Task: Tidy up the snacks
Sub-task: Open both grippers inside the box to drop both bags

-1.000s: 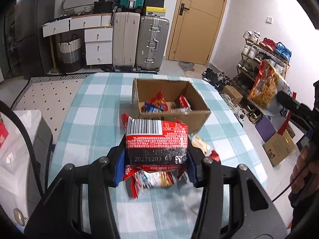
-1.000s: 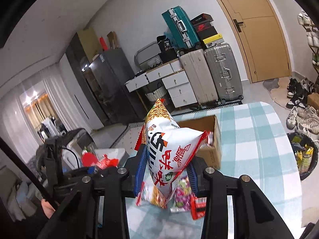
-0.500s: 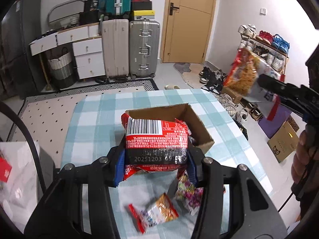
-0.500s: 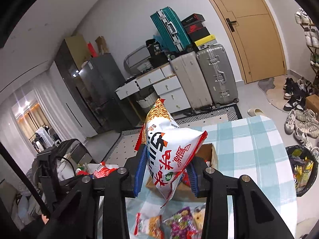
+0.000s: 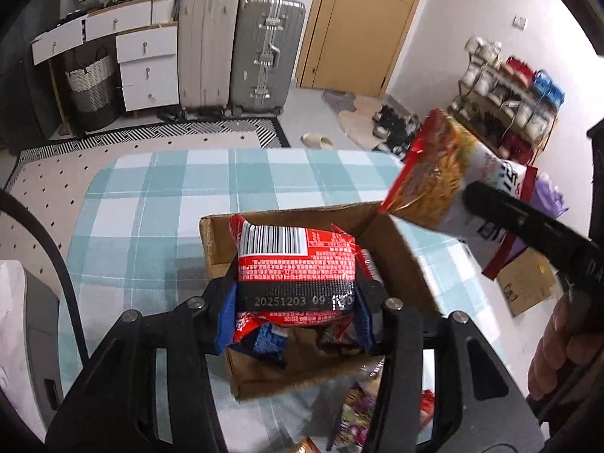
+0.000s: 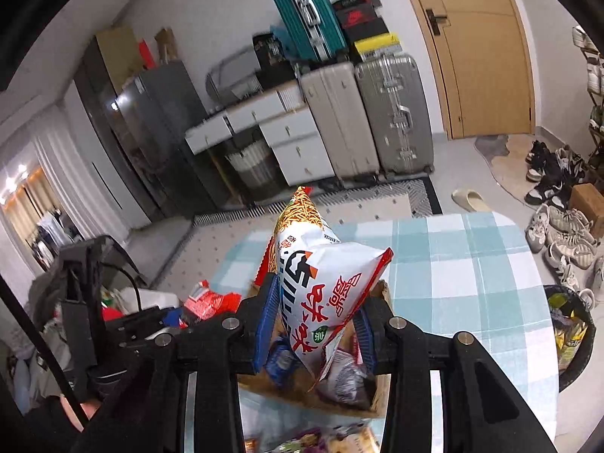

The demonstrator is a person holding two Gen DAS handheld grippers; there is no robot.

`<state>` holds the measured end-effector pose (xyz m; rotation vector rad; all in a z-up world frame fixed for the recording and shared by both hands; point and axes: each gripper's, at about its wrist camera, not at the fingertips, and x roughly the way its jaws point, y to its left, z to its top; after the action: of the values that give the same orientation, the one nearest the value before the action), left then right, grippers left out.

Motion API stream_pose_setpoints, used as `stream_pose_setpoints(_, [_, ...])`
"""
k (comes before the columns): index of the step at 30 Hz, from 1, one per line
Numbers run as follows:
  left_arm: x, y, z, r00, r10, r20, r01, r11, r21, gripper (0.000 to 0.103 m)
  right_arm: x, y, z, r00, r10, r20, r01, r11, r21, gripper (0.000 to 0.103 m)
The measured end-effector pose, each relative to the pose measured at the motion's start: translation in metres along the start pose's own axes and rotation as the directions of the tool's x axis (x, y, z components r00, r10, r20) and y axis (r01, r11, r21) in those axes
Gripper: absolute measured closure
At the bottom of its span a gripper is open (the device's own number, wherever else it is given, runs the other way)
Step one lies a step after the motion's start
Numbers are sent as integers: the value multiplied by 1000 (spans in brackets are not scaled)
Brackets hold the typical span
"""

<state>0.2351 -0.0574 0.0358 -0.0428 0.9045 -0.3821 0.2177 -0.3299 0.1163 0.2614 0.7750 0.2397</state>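
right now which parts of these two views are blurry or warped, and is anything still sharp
Left wrist view: the red packet in the left gripper is sharp, with a readable barcode; the noodle bag and shoe rack at the right are smeared. Right wrist view: the noodle bag is crisp, the teal suitcase is slightly blurred, and the door bows with fisheye curvature.

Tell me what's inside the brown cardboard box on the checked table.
Inside the brown cardboard box lie a blue packet and a dark silvery packet. The held red packet and white noodle bag cover the rest.
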Motion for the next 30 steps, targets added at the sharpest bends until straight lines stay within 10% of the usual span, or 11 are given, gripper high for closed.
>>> stream_pose_setpoints(24, [64, 12, 2, 993, 59, -100, -59, 998, 5, 55, 79, -9, -31, 987, -98, -131, 83, 990, -114, 65])
stream_pose_setpoints(30, [51, 10, 4, 995, 62, -81, -63, 998, -9, 34, 71, -5, -33, 987, -103, -121, 86, 987, -137, 49])
